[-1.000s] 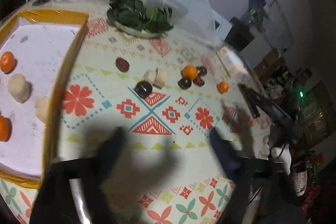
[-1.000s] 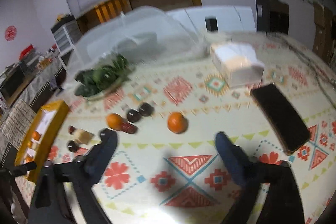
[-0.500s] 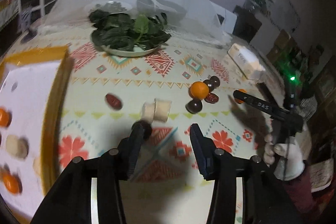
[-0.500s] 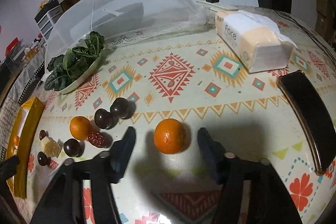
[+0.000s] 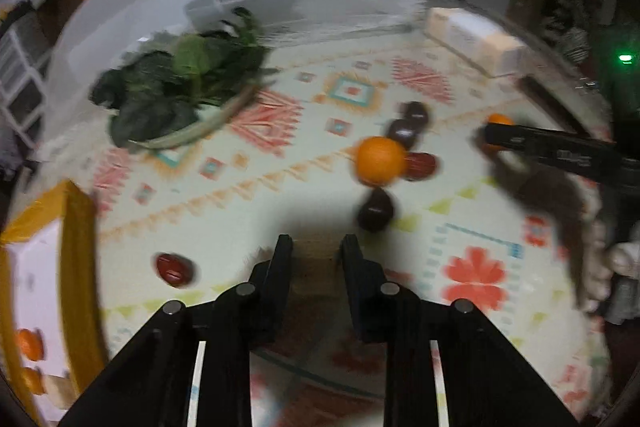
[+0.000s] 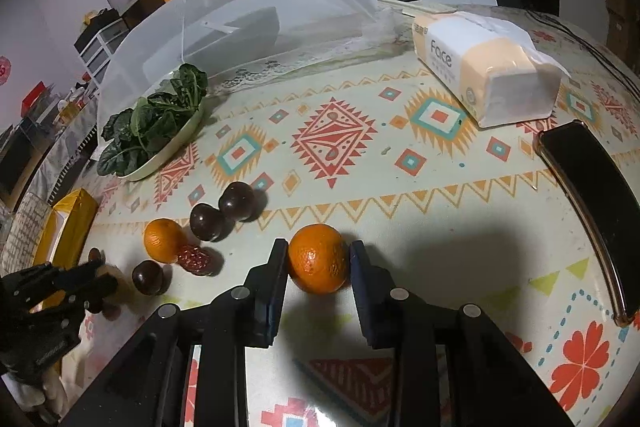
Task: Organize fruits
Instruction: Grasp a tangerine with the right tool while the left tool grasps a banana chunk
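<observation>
Between my right gripper's (image 6: 319, 259) blue pads sits an orange (image 6: 318, 259) on the patterned tablecloth (image 6: 400, 163), both pads against its sides.

At 9 o'clock from it lie a second orange (image 6: 162, 235), a red date (image 6: 195, 259) and three dark round fruits (image 6: 206, 222). My left gripper (image 5: 316, 255) is closed around a pale block (image 5: 316, 253), blurred and shadowed; another red fruit (image 5: 173, 270) lies at 9 o'clock of it, and the yellow-rimmed tray (image 5: 78, 267) further that way holds small oranges (image 5: 29, 345). A plate of greens (image 6: 154, 131) stands at 11 o'clock, a tissue pack (image 6: 486, 67) at 1 o'clock.
</observation>
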